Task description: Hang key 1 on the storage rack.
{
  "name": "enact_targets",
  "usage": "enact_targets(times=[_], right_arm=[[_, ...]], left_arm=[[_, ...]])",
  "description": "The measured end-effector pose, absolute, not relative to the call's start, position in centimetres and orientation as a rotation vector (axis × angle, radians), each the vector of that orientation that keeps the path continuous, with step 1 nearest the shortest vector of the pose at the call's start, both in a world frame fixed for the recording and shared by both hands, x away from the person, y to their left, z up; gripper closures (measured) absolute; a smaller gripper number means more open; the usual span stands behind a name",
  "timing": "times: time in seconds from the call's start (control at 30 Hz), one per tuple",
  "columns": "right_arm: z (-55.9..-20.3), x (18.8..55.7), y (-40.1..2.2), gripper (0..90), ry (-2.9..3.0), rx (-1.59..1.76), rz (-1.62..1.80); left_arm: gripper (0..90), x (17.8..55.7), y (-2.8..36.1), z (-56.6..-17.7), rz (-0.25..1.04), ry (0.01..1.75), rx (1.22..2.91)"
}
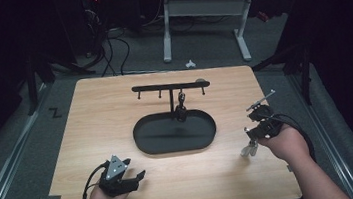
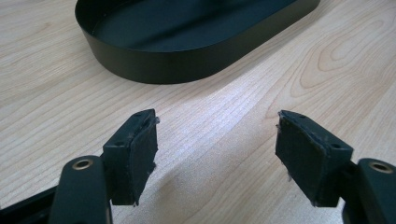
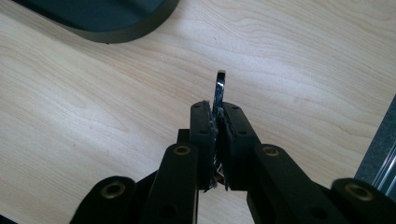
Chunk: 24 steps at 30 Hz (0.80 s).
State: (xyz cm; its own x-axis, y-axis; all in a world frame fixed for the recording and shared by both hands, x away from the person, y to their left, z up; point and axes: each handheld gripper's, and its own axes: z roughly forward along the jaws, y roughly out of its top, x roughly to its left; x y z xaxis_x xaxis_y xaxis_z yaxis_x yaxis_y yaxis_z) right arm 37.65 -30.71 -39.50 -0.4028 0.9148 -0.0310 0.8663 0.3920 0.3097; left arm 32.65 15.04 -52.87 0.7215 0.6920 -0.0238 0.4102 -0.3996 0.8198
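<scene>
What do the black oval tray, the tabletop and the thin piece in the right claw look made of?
Black oval tray: probably painted sheet metal, with a thin wall and matte sheen.
Light wooden tabletop: wood or wood-look laminate, with visible grain.
Thin shiny piece: likely polished metal, with bright reflections, clamped in the right claw.

Black tray [image 1: 145,141] between both grippers

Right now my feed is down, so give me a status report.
Right gripper shut on a thin metal piece, above the table. Left gripper open, empty. Black tray and hook rack ahead, path clear.
</scene>
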Motion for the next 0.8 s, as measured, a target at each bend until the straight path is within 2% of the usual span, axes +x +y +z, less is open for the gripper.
enact_targets(times=[0.8], right_arm=[[-38.0, 38.1, -29.1, 84.5, 2.459, 1.540, 0.362]], left_arm=[[29.9, 32.7, 15.2, -52.8, 0.409, 0.832, 2.054]])
